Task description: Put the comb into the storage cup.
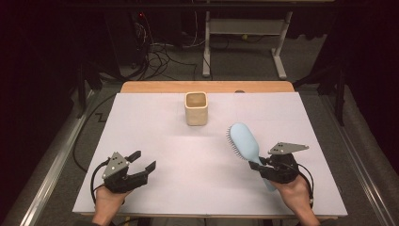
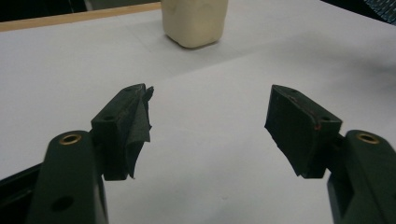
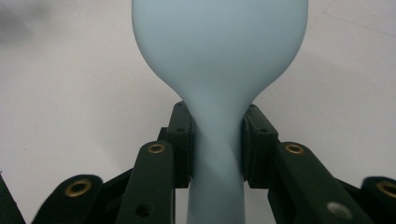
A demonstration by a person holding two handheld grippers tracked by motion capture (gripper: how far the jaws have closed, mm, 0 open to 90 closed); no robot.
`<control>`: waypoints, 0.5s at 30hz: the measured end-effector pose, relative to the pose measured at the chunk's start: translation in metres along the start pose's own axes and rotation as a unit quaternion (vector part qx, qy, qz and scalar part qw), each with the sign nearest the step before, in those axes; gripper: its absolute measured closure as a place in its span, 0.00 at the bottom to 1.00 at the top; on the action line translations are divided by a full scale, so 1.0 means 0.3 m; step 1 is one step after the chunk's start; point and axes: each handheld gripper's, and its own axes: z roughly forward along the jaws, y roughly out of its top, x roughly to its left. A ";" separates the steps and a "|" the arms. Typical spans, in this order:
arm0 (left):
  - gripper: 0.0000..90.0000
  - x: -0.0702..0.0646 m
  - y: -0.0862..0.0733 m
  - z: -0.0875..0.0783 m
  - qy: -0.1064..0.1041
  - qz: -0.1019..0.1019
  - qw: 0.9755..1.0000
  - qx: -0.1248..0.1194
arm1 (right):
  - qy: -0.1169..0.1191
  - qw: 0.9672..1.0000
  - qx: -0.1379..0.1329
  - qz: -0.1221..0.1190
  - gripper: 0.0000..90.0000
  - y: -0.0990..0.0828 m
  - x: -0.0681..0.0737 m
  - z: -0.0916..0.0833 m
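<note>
Standing at the near edge of the table (image 1: 141, 197), I noted the items as follows. Item one: a pale blue hairbrush (image 1: 244, 141), held by the right gripper (image 1: 261, 165) at about four o'clock on the white sheet, the jaws pressed on either side of the narrow neck where handle met head (image 3: 219, 140); the grip sat there, I judged, because that was the slimmest part and left the handle end projecting back under the hand. The brush head pointed toward eleven o'clock, bristles facing left and slightly down, apparently lifted clear of the sheet, though I could not be sure of that. Item two: a cream square-mouthed cup (image 1: 196, 108), upright at twelve o'clock near the far edge, well apart from both grippers; its open mouth and central position suggested it was the likely holder for the brush. Item three: the left gripper (image 1: 144, 161), at about eight o'clock, jaws spread fairly wide with nothing between them, pointing toward the cup (image 2: 194, 21) and seemingly kept free, perhaps to steady it. One of its pads (image 2: 138, 130) carried a strip of dark tape peeling loose at the edge. Writing, brands, labels: none legible on brush, cup or grippers.
</note>
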 end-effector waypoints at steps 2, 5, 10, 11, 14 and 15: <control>0.34 -0.010 0.008 0.011 -0.005 0.001 1.000 0.002 | 0.004 1.000 -0.001 -0.002 0.78 0.000 0.005 0.004; 0.34 -0.020 0.019 0.027 -0.020 -0.006 1.000 0.000 | 0.007 1.000 0.003 -0.005 0.78 0.002 0.011 0.012; 0.34 -0.032 0.028 0.051 -0.026 -0.007 1.000 0.002 | 0.011 1.000 0.005 -0.006 0.78 0.003 0.019 0.021; 0.34 -0.033 0.029 0.055 -0.027 -0.006 1.000 0.004 | 0.011 1.000 0.005 -0.007 0.78 0.004 0.020 0.022; 0.33 -0.040 0.032 0.065 -0.030 -0.006 1.000 0.006 | 0.014 1.000 0.005 -0.008 0.78 0.005 0.026 0.027; 0.33 -0.042 0.034 0.067 -0.031 -0.006 0.999 0.007 | 0.015 1.000 0.005 -0.008 0.78 0.005 0.027 0.028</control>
